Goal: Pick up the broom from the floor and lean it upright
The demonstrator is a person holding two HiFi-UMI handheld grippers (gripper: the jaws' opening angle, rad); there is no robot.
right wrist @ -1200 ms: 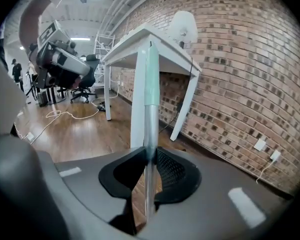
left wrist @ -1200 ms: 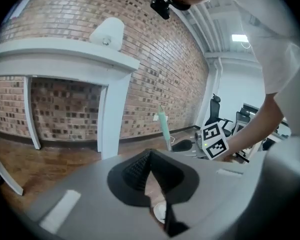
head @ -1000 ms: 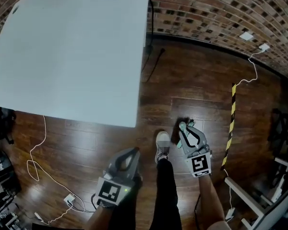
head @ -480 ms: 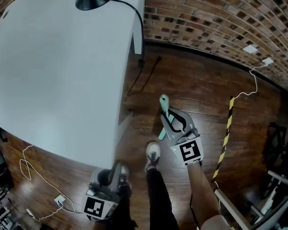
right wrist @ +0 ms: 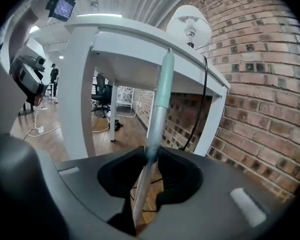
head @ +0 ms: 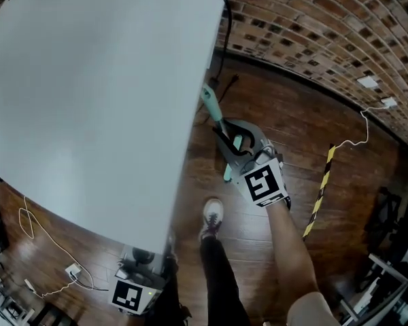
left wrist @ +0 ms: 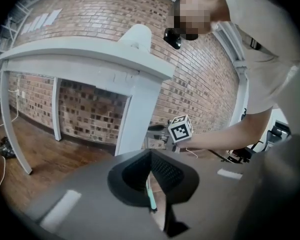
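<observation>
Presently the right tongs [head: 226,138], whose jaws have just been easing wider, clasp the broom [head: 211,107] by its handle. It stands nearly upright, its top tipped toward the right edge of the white surface [head: 88,87] just beside it. The left tongs [left wrist: 150,156], closed and empty, hang well apart, nearer.
</observation>
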